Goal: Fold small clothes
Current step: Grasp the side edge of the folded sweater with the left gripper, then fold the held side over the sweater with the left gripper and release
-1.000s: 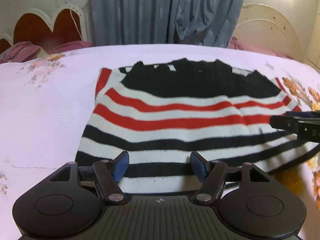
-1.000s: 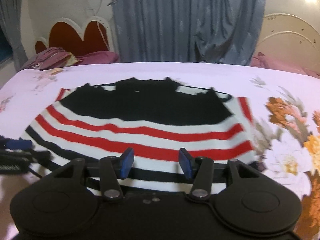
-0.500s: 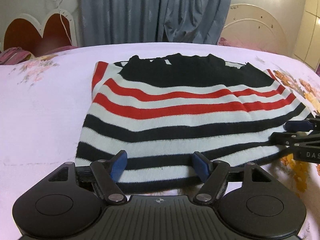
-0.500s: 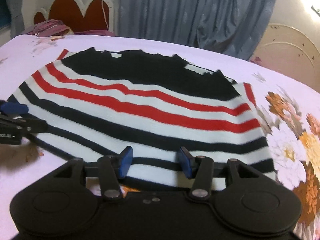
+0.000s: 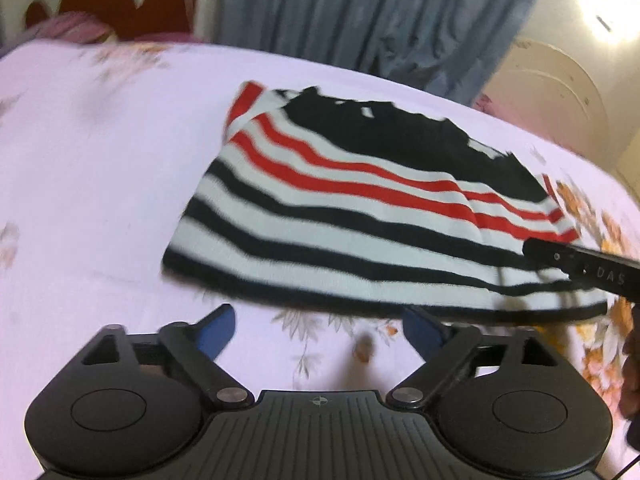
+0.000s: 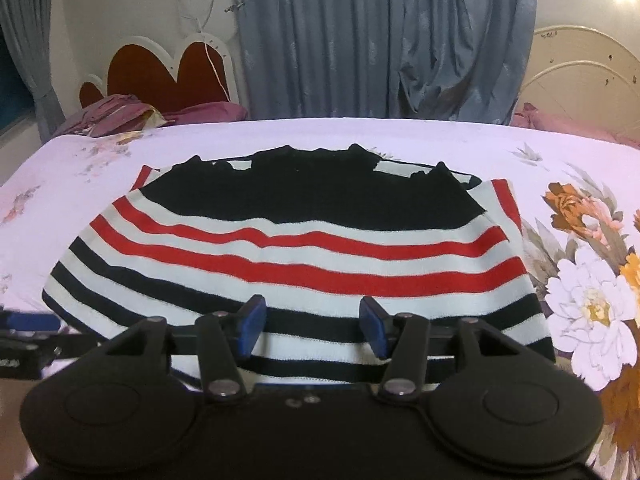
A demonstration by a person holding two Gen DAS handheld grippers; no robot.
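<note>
The left gripper (image 5: 320,326) is spreading its jaws wide over bare bedsheet (image 5: 100,184), the striped sweater (image 5: 360,216) lying just ahead. The right gripper (image 6: 314,324) is hovering half-spread above the sweater's near hem.

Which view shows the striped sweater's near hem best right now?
The left wrist view: the striped sweater lies beyond the open left gripper, so its near hem shows almost whole, though blurred. In the right wrist view the picture is sharper, but the right gripper sits over the hem and hides its middle.
</note>
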